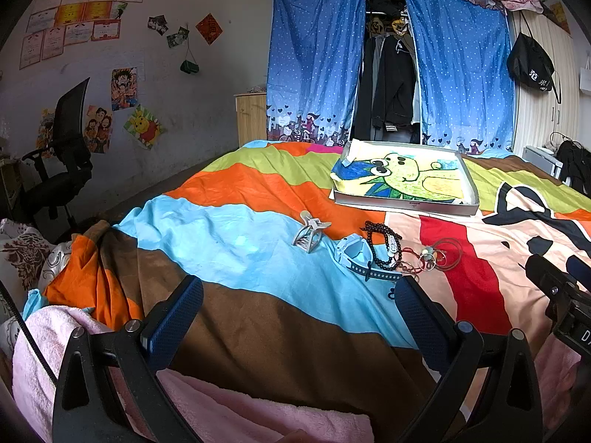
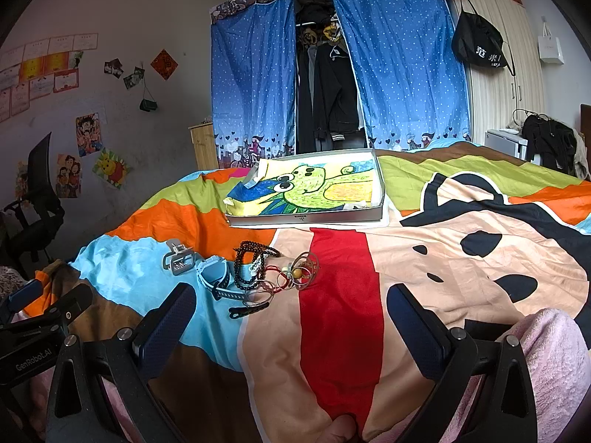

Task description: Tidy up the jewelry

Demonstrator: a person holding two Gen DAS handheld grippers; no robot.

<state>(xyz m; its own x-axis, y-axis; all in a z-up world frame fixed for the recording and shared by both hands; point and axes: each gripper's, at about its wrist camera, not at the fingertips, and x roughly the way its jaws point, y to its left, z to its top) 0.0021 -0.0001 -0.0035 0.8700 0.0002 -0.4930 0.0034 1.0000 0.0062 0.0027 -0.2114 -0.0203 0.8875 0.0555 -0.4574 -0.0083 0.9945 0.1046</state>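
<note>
Left gripper (image 1: 299,317): I hold it spread wide and empty, low over the bedspread (image 1: 258,332), lining up.
Right gripper (image 2: 291,325): likewise spread, nothing held.
Jewelry pile: ahead, between both; black bead strand (image 1: 384,247) tangled with red cord and rings (image 1: 432,256).
Watch (image 1: 354,254): pale blue, beside beads.
Hair claw (image 1: 309,234): grey, apart, ahead-left.
Tray (image 1: 469,184): beyond, probable destination.

1. The tangle of rings (image 2: 291,277) and red cord overlaps too tightly to tell how many pieces there are.
2. The print on the shallow box's (image 2: 306,217) front wall is too small to read.
3. The wall certificates (image 1: 74,18) are illegible.
4. The wardrobe's (image 1: 388,74) interior is dark and indistinct.
</note>
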